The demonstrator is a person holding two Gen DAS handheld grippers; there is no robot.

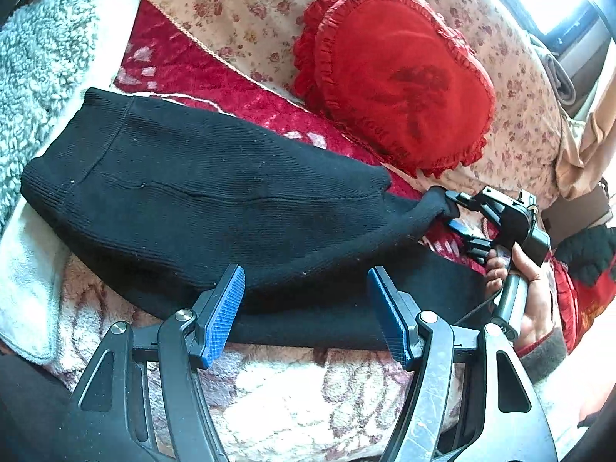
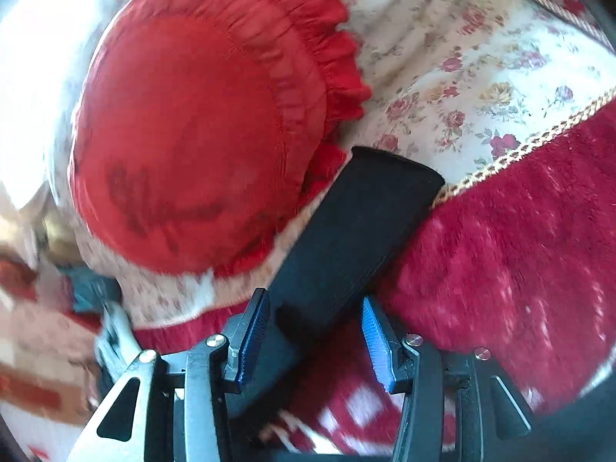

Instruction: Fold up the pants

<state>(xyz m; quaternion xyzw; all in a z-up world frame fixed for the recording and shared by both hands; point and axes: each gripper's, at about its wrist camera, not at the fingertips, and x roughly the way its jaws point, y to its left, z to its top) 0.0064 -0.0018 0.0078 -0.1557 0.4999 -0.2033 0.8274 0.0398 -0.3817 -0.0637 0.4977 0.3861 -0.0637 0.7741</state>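
Black knit pants (image 1: 200, 200) lie folded across the bed, waistband end at the left, leg ends at the right. My left gripper (image 1: 306, 308) is open, its blue pads just at the near edge of the pants, holding nothing. My right gripper (image 1: 450, 215) is at the leg end of the pants in the left wrist view, held by a hand (image 1: 535, 300). In the right wrist view the right gripper (image 2: 313, 335) is open, with the black leg cuff (image 2: 358, 223) lying between the jaws and reaching forward; the pads do not press it.
A red frilled heart-shaped pillow (image 1: 400, 73) (image 2: 200, 115) lies just beyond the pants on a floral bedspread (image 1: 238, 4). A red plush blanket (image 2: 519, 250) lies under the leg. A grey fleece (image 1: 42, 57) is at the left. A pale fuzzy blanket (image 1: 308, 392) is nearest.
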